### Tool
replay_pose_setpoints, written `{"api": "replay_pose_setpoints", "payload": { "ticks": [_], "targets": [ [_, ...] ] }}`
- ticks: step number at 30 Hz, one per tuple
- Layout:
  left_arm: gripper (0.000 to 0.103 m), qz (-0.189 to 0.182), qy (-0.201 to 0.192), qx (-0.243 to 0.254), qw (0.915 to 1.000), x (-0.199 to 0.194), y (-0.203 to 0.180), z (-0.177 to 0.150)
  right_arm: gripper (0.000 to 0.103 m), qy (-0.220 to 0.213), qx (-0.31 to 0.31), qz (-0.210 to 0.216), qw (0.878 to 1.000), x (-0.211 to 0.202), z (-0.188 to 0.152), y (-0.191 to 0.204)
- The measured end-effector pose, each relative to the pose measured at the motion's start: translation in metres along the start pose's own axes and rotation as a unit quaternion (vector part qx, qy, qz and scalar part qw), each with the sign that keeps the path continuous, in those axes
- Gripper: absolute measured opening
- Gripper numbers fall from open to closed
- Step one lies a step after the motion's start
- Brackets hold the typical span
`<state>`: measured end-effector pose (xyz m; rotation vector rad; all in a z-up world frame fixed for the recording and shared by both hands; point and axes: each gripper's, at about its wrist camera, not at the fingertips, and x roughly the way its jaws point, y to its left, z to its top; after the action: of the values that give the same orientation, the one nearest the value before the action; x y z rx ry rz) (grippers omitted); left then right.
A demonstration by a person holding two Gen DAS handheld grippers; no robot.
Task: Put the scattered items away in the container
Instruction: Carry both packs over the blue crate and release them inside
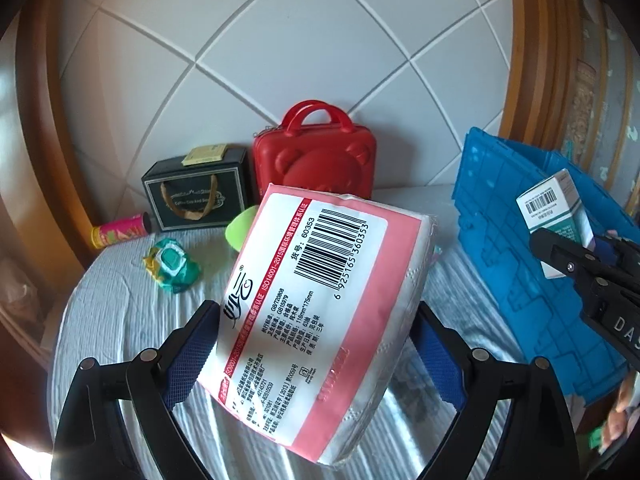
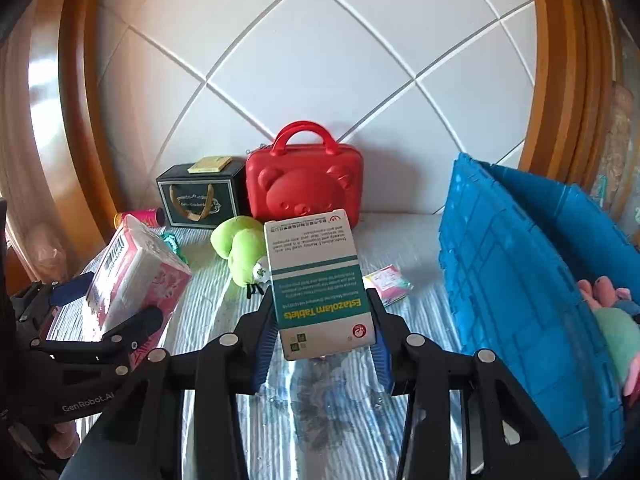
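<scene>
My left gripper [image 1: 316, 344] pinches a pink-and-white tissue pack [image 1: 320, 312] between its blue pads, lifted above the bed; the label reads "60353", "ISO14001-2015" and barcode digits "6 925165 360353". My right gripper [image 2: 322, 344] clamps a white-and-teal medicine box [image 2: 320, 284], printed upside down to me with "Estazolam Tablets". Seen from the left wrist, that box [image 1: 556, 216] sits in front of the blue container [image 1: 532, 240], and the right gripper's arm carries the letters "DAS". From the right wrist, the left gripper's body reads "GenRobot.AI".

The blue container [image 2: 516, 288] stands to my right on the bed, with plush toys [image 2: 612, 320] inside. Scattered on the striped bedspread [image 2: 304, 416] lie a green plush [image 2: 240, 248], a small pink sachet [image 2: 388, 284], a green wet-wipe pack [image 1: 172, 266] and a pink can [image 1: 120, 230] on its side. Behind, against the white quilted headboard [image 1: 280, 40] with its wooden frame [image 2: 76, 92], stand a red bear-faced case [image 2: 304, 184] and a dark gift box [image 1: 196, 196] whose lettering is too small to read.
</scene>
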<state>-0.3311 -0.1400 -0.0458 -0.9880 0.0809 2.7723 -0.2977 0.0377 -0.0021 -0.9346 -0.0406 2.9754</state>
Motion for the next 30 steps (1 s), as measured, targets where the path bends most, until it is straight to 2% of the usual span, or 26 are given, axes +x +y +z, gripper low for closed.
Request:
{"api": "replay_pose_setpoints", "payload": {
  "ticks": [5, 12, 15, 21, 25, 30],
  "targets": [
    [0.094, -0.011, -0.046, 0.014, 0.9988, -0.03, -0.077, 0.016, 0.041, -0.039, 0.002, -0.021, 0.999, -0.049, 0.006, -0.072],
    [0.094, -0.036, -0.107, 0.022, 0.9934, -0.063, -0.228, 0.035, 0.041, -0.08, -0.013, -0.058, 0.995, -0.107, 0.001, -0.21],
    [0.094, -0.043, -0.109, 0.03, 0.9926, -0.066, -0.297, 0.039, 0.041, -0.068, -0.014, -0.071, 0.995, -0.117, -0.01, -0.275],
    [0.094, -0.06, -0.07, 0.065, 0.9936, -0.059, -0.409, 0.041, 0.041, -0.029, 0.022, -0.078, 0.996, -0.113, -0.041, -0.377],
    [0.094, -0.056, -0.058, 0.088, 0.9929, -0.058, -0.454, 0.034, 0.041, -0.013, 0.039, -0.065, 0.997, -0.108, -0.061, -0.415],
    [0.094, -0.05, -0.057, 0.095, 0.9926, -0.06, -0.481, 0.026, 0.041, -0.005, 0.045, -0.053, 0.998, -0.106, -0.075, -0.44]
  ]
}}
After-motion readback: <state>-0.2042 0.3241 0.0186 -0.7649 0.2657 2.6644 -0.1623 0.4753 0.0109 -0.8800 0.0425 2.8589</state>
